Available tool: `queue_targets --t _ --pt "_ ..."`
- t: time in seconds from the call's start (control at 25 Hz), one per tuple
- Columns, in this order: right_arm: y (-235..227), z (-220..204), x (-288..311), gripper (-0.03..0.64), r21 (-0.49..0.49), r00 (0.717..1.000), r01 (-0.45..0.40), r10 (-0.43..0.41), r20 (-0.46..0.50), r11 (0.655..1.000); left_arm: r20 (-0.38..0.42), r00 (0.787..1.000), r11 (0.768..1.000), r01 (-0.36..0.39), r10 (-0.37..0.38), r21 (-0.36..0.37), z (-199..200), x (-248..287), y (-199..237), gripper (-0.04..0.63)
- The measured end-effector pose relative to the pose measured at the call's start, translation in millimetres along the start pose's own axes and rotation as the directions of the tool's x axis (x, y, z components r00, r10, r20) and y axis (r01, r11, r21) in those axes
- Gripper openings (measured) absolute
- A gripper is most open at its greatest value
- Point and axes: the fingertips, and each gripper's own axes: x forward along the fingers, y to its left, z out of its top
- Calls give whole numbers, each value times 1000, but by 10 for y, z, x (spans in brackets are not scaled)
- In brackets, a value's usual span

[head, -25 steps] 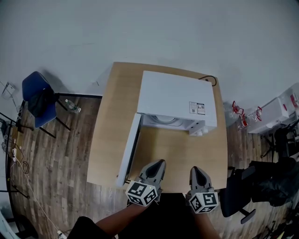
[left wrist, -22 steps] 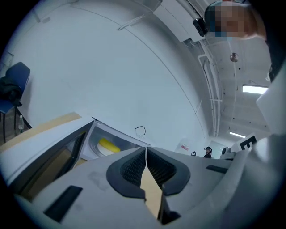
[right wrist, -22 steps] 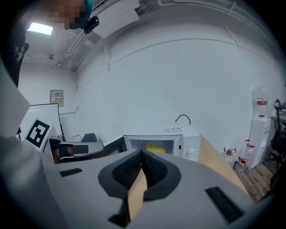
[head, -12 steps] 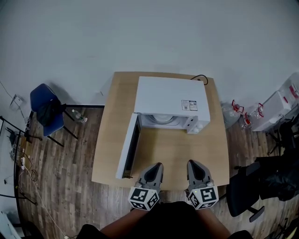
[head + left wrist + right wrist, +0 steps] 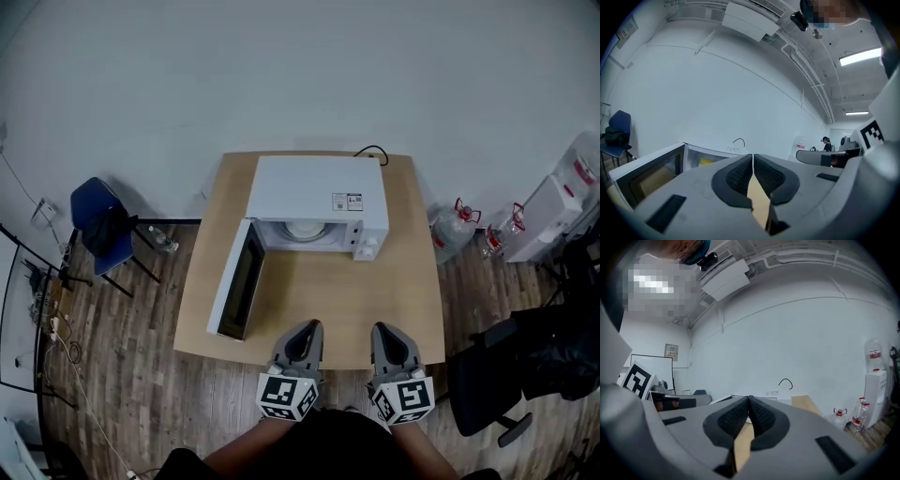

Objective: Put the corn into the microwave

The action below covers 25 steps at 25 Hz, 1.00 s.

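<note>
A white microwave stands at the back of the wooden table, its door swung open to the left. In the left gripper view a yellow thing, likely the corn, lies inside the cavity; the head view shows only a pale turntable there. My left gripper and right gripper hover side by side at the table's near edge, well short of the microwave. Both are shut with nothing between the pads, as the left gripper and right gripper views show.
A blue chair with dark cloth on it stands left of the table. Water bottles and white boxes sit at the right, and a black office chair is near my right side. A black cable loops behind the microwave.
Both grippers have drawn back from the tabletop to its near edge and risen a little. The microwave now looks farther away. The jaws stayed shut.
</note>
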Motion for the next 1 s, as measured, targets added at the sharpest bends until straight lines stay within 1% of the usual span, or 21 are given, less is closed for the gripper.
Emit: queue_targets --t 0.08,0.16,0.32,0.48,0.64,0.8,1.0 --pt "-62 24 -201 60 -15 1000 5 -5 25 1000 4 1000 1000 -1 1 1 -13 -68 -177 18" --pt "-114 33 -385 60 -30 999 5 -4 39 1000 9 1000 1000 -7 6 22 -27 -148 -359 20" --pt "-180 -20 -731 60 -21 999 -9 10 31 1000 19 1000 999 -26 25 33 -105 -350 -728 20" --pt "-176 -119 -995 60 -14 999 -46 47 22 999 26 998 997 -58 57 44 -202 -559 -1005 20" --pt "-136 -173 -1224 60 -19 996 -88 89 27 996 27 994 993 -105 104 46 -287 -785 -1167 20" --pt "-117 -228 -1395 60 -24 994 -110 110 24 994 29 990 989 -142 141 44 -339 -929 -1260 19" --pt "-112 -264 -1533 60 -40 994 -108 109 15 993 47 988 989 -147 145 35 -333 -1006 -1313 20"
